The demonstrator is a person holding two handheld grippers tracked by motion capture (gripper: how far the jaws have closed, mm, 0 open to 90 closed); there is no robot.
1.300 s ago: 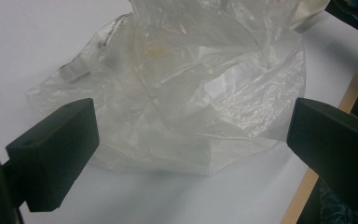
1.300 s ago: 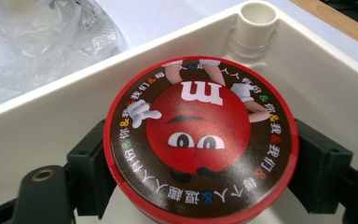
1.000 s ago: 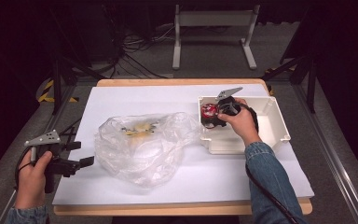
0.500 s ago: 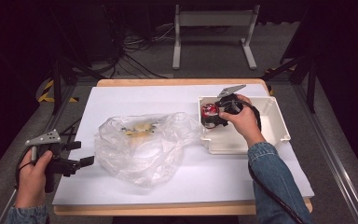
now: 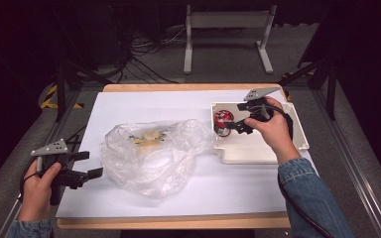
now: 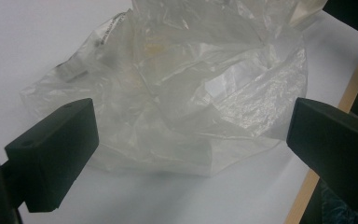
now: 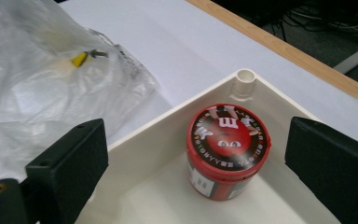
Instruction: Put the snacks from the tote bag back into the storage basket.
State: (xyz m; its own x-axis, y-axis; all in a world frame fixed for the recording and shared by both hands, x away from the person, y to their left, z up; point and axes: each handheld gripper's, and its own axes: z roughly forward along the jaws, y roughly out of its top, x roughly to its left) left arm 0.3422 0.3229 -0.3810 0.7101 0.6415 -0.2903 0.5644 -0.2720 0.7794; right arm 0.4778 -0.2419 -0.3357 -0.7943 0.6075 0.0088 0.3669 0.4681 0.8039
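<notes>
One gripper (image 5: pixel 239 121) opened, lifted off red tub (image 5: pixel 222 119).

Your right gripper (image 7: pixel 196 168) looks down with its jaws wide apart, just opened, nothing pressed between them. Between and beyond them a red tub (image 7: pixel 227 151) stands upright in the corner of the white tray (image 7: pixel 168 122), clear of both pads (its lid shows a red cartoon face). Left of the tray a crumpled clear bag (image 7: pixel 42 74) lies on the white sheet (image 7: pixel 182 42), touching the tray's outer wall.
</notes>
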